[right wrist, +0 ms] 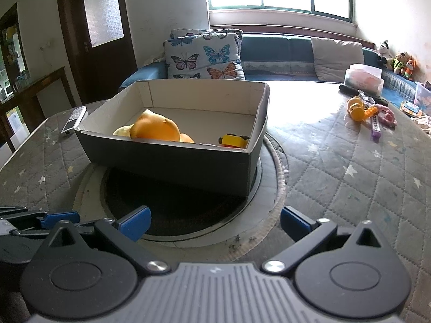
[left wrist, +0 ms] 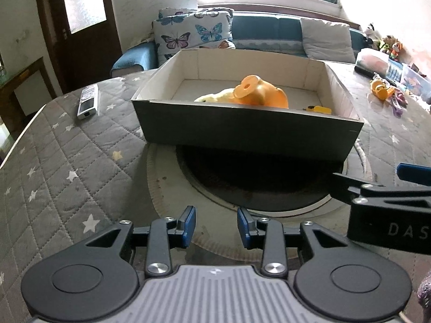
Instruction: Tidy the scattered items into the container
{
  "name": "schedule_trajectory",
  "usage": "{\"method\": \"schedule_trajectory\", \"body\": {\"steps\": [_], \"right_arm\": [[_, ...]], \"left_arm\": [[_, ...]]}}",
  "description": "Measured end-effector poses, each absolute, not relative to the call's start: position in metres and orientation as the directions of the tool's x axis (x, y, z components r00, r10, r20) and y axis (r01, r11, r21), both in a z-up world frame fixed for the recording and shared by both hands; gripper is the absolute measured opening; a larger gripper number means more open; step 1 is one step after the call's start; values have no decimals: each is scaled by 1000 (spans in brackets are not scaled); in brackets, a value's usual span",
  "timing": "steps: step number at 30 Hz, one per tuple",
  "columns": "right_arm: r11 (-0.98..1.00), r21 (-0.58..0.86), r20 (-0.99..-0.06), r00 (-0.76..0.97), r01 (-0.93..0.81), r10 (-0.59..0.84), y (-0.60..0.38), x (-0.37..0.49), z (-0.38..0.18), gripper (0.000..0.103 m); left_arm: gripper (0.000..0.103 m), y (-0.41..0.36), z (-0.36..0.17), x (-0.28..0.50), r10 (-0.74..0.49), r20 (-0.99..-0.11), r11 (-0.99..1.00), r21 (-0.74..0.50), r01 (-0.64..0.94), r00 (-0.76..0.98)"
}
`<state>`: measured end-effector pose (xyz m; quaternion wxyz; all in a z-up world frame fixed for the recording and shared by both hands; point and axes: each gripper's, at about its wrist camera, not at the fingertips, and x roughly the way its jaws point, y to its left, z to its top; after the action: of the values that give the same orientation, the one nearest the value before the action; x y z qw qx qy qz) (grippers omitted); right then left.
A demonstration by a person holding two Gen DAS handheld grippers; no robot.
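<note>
**Container part-filled, both grippers empty and held back**

Container point(right wrist: 172, 161), a dark-walled cardboard box with pale lining, sits over a round dark inset in the quilted table cover point(right wrist: 336, 188), central and so within reach of either hand. Inside lie a large orange toy point(right wrist: 155, 129) toward the left wall and a small yellow toy point(right wrist: 233, 141) in the near right corner. Loose items point(right wrist: 369, 113), an orange piece among pink and purple ones, lie well apart to the right on the cover; their exact kind is hard to tell at this size. A remote control point(left wrist: 87, 102) lies left of the box. Left gripper point(left wrist: 216, 227) and right gripper point(right wrist: 215, 222) hover side by side before the box, fingers spread and holding nothing, the right wider. Tidying appears incomplete, since items lie outside.
</note>
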<state>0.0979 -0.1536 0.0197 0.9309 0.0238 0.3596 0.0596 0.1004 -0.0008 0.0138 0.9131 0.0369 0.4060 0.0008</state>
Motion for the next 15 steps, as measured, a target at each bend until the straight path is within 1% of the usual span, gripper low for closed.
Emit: {"method": "schedule_trajectory", "body": {"steps": [7,15], "right_arm": [[993,77,-670,733,-93,121,-151,96,17,103],[993,70,-667,736,-93,116,-149,92,18,103]], "left_arm": [[37,1,14,98,60,-741,996,85,4,668],[37,1,17,95,64,-738,997,81,-6,672]]}}
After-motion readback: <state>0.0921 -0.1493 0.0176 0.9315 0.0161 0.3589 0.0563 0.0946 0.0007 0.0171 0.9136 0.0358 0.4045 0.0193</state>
